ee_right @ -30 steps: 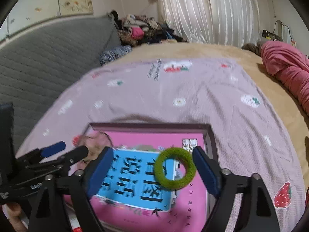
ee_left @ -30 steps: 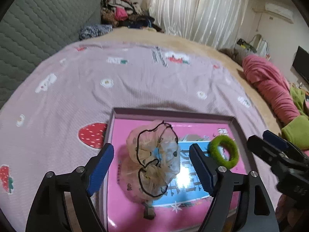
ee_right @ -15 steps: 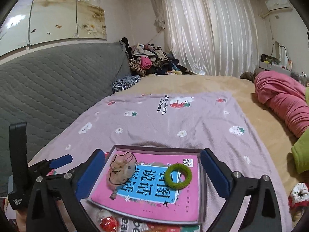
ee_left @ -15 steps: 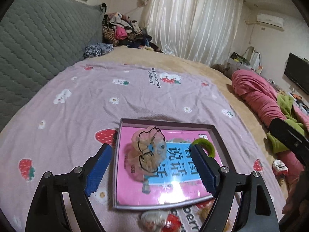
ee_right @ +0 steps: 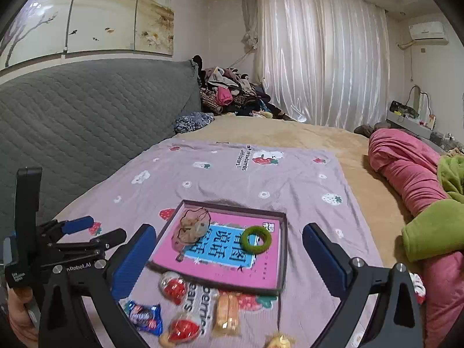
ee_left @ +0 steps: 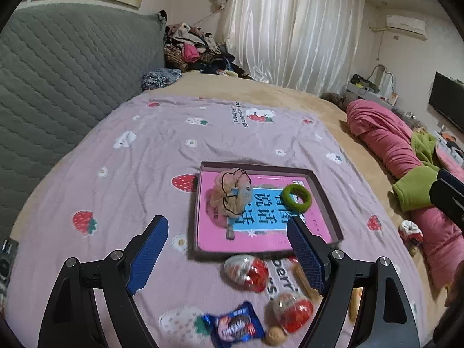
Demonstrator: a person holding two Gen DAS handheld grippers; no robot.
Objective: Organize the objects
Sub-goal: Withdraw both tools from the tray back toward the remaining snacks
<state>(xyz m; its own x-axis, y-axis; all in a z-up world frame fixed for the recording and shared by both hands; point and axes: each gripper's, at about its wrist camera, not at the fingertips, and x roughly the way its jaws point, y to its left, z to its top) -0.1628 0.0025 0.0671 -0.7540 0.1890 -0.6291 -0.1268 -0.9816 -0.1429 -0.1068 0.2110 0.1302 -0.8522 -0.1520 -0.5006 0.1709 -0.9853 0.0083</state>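
Observation:
A shallow dark box (ee_left: 327, 203) (ee_right: 285, 240) with a pink book in it lies on the lilac strawberry blanket. In it lie a beige frilly scrunchie (ee_left: 232, 194) (ee_right: 191, 226) and a green hair ring (ee_left: 296, 197) (ee_right: 256, 239). In front of the box lie two red-and-clear egg capsules (ee_left: 246, 269) (ee_right: 173, 286), a blue snack packet (ee_left: 237, 326) (ee_right: 143, 316) and an orange wrapped snack (ee_right: 227, 313). My left gripper (ee_left: 229, 255) is open and empty, held back from the box. My right gripper (ee_right: 229, 255) is open and empty too.
A grey quilted headboard (ee_left: 58, 66) runs along the left. A clothes pile (ee_right: 232, 92) sits at the far corner by the curtain. Pink and green bedding (ee_left: 406, 156) lies at the right. The left gripper's body (ee_right: 43, 249) shows at the left of the right wrist view.
Both grippers have pulled back and up from the box. The scrunchie and green ring stay in it. The loose snacks in front of the box have come into view.

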